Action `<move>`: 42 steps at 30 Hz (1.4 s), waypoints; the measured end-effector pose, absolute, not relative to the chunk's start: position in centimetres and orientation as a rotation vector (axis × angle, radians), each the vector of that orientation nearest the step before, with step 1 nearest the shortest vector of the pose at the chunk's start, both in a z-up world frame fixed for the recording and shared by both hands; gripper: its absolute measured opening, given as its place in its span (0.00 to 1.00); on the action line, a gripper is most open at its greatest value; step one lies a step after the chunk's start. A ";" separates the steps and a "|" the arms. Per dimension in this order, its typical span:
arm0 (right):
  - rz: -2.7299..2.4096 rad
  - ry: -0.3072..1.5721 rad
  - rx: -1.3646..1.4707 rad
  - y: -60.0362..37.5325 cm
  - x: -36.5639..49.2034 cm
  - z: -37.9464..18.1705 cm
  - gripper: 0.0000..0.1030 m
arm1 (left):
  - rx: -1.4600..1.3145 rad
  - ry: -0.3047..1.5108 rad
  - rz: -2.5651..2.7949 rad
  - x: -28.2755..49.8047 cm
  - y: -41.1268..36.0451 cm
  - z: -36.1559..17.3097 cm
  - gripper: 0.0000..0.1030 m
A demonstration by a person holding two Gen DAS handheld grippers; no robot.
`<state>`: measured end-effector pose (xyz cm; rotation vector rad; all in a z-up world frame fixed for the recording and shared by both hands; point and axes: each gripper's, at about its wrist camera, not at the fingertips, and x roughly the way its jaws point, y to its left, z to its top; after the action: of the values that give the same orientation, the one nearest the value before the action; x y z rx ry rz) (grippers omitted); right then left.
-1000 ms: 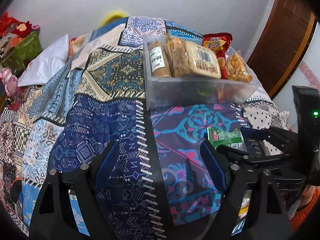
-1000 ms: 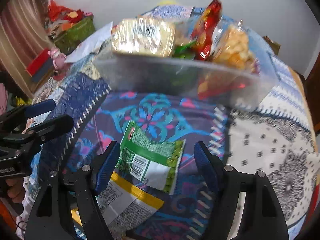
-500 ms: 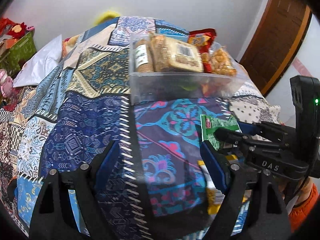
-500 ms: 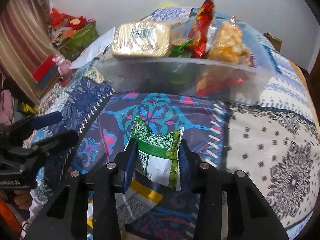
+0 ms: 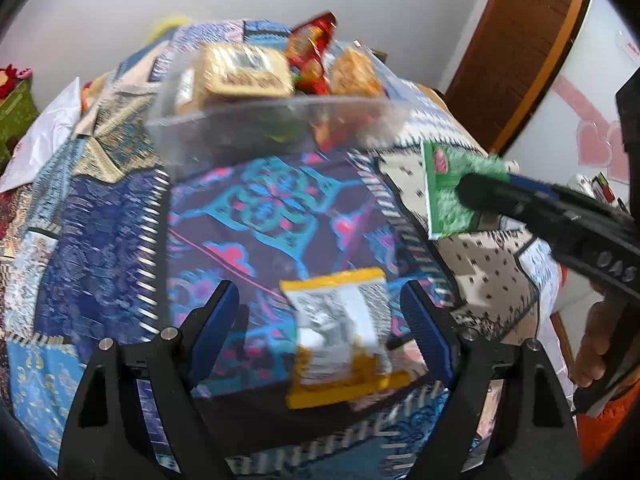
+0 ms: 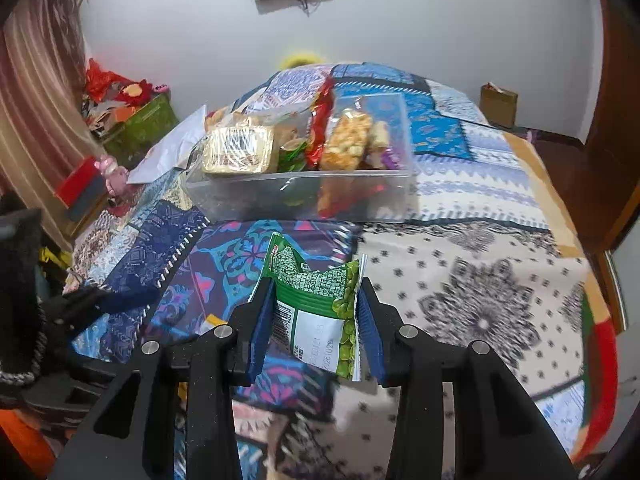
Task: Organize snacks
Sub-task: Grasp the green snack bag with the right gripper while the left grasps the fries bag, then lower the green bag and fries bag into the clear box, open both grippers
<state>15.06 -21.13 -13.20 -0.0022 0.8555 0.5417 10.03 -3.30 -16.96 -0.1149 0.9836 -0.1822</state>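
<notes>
My right gripper (image 6: 316, 320) is shut on a green snack packet (image 6: 316, 300) and holds it lifted above the patterned bedspread; the packet also shows in the left wrist view (image 5: 452, 188), pinched by the right gripper's fingers (image 5: 504, 196). A clear plastic bin (image 6: 304, 192) holding several snacks stands further back on the bed, also in the left wrist view (image 5: 264, 132). My left gripper (image 5: 320, 328) is open, low over the bed, with a yellow-and-white snack packet (image 5: 340, 332) lying between its fingers, untouched.
A patterned quilt (image 6: 480, 280) covers the bed. A white pillow (image 6: 172, 148) lies left of the bin. Green boxes and red items (image 6: 132, 120) sit beside the bed at left. A wooden door (image 5: 520, 40) stands at right.
My right gripper closed on the green packet and lifted it off the bed. My left gripper moved right, so the yellow-and-white packet now lies between its open fingers.
</notes>
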 end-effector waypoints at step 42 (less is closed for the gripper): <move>0.578 0.714 0.050 -18.3 21.1 -8.9 0.36 | -0.183 0.729 -0.061 16.9 2.7 -10.1 0.48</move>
<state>21.14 -18.32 -8.92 0.0499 0.7144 0.5784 16.90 2.66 -10.08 -0.1834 0.7288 -0.0610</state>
